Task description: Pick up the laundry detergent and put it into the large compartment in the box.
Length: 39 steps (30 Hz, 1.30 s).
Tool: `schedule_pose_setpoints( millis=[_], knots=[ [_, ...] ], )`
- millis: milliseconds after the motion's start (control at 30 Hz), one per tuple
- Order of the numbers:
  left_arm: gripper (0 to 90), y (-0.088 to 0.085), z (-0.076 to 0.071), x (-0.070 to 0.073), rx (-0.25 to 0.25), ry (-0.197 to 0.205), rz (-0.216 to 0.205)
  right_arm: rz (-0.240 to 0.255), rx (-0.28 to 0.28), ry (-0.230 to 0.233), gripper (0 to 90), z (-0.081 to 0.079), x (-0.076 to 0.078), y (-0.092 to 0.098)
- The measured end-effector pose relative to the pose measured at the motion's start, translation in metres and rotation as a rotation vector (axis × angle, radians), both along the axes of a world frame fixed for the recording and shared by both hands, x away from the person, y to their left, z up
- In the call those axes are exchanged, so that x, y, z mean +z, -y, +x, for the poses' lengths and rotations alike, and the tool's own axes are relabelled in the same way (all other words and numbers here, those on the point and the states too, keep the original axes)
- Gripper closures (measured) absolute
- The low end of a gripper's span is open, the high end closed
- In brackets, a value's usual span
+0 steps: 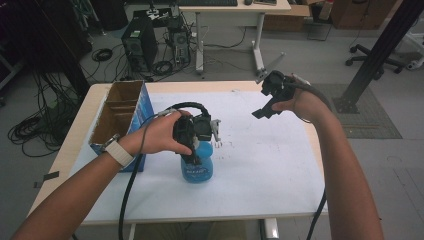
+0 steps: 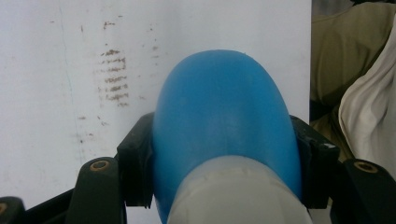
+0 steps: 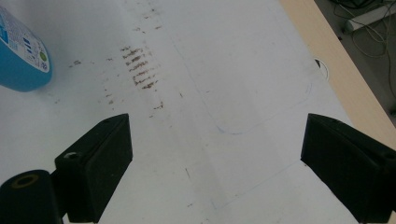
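A blue plastic bottle (image 1: 198, 167) with a pale neck stands upright on the white sheet (image 1: 260, 165) near the table's middle. My left gripper (image 1: 192, 150) comes down on it from above, shut on the bottle's upper part. In the left gripper view the blue bottle (image 2: 224, 121) sits squeezed between both black pads (image 2: 135, 158). My right gripper (image 1: 263, 112) hovers open above the sheet's far right, jaws wide apart with nothing between them. The right gripper view looks down on the bare sheet (image 3: 210, 93) between the fingers (image 3: 100, 163), with the blue bottle (image 3: 21, 56) at the top left.
An open cardboard box with blue sides (image 1: 120, 120) stands at the table's left, just beside my left wrist. Brown smudges (image 3: 140, 70) mark the sheet. The wooden table edge (image 3: 322, 51) runs close on the right. Desks, cables and a computer tower lie on the floor beyond.
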<state>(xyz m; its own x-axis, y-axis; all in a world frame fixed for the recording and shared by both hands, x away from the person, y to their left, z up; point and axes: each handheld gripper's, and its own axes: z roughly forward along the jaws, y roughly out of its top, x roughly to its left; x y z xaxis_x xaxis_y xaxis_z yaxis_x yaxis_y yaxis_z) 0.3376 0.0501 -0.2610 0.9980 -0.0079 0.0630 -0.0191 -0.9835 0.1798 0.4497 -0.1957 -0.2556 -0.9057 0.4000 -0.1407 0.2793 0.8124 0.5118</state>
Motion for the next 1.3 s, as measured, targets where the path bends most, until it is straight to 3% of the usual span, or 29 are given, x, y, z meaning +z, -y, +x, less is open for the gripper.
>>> schedule_pose_setpoints(
  millis=[233, 600, 1300],
  knots=[
    [36.7, -0.002, -0.002, 0.014, 0.017, 0.012, -0.016, 0.005, -0.003, 0.002, 8.9, -0.001, 0.001, 0.001],
    [36.8, -0.004, -0.004, 0.027, 0.086, 0.026, 0.003, 0.01, -0.006, 0.005, 8.9, -0.004, 0.0, 0.006],
    [37.1, -0.014, -0.005, 0.059, 0.232, 0.04, -0.035, 0.02, -0.009, 0.012, 8.9, -0.008, 0.001, 0.008]
  ],
)
